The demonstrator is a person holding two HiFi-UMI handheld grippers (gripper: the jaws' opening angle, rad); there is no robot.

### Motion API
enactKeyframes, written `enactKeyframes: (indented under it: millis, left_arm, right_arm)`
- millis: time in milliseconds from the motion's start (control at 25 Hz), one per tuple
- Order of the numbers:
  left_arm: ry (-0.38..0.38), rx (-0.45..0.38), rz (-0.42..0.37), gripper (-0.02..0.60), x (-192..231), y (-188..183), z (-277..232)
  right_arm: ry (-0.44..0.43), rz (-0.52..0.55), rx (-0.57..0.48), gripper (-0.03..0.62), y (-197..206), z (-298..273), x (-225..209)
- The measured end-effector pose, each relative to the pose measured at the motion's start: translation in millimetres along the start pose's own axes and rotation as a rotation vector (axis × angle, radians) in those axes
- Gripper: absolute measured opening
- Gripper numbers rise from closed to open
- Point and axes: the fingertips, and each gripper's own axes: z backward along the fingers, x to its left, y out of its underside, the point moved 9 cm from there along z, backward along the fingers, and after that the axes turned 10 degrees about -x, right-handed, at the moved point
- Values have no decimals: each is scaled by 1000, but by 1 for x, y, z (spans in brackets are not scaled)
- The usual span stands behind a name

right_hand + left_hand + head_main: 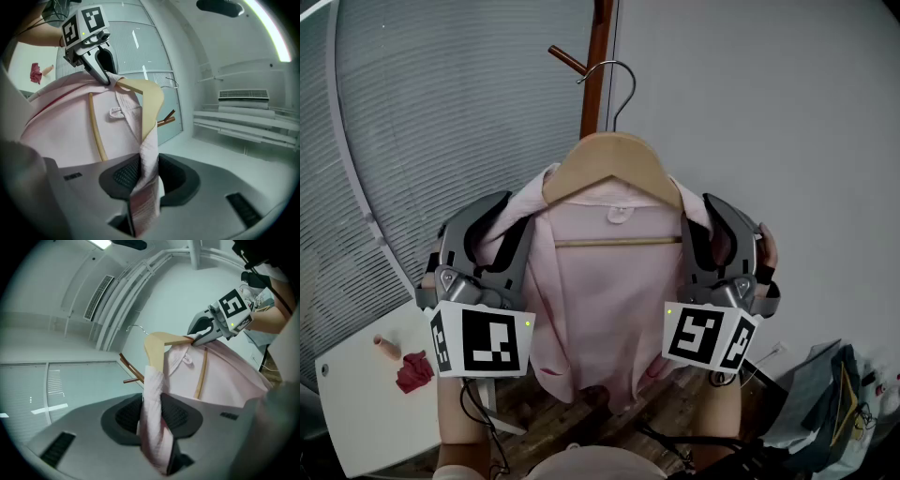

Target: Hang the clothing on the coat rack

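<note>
A pale grey wall [769, 112] and a glass partition with ribbed blinds [441, 112] fill the background. The brown pole of the coat rack [596, 84] rises at the upper centre of the head view, with one peg [566, 59] jutting to its left.

A pink shirt [600, 291] hangs on a wooden hanger [609, 161] in the middle of the frame, held up in front of the rack. The hanger's metal hook [619, 89] stands just right of the pole and is not over the peg.

The left gripper [517, 214] is clamped on the shirt's shoulder at the hanger's left end. In its own view a bunched fold of pink cloth is pinched between the two dark pads, and the tip of the hanger shows just above them. The right gripper [701, 214] grips the opposite shoulder the same way, with cloth pressed between its pads below the hanger's other end. The shirt's body drapes between the two marker cubes.

At the lower left a white table [366, 412] carries a crumpled red cloth [414, 371]. Wooden flooring shows along the bottom edge.
</note>
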Motion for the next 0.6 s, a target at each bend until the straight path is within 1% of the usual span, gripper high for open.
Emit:
enactKeyframes:
  millis: [240,400,600]
  left_arm:
    - [4,3,2,132,1,1,-1]
    - [5,-14,-11,133,3,0,1]
    - [2,-8,2,133,5,2,1]
  right_arm:
    - [-4,5,5,125,-1,0,0]
    - [-1,12,7,124,-4,1,1]
    - [5,15,8,126,-7,-1,0]
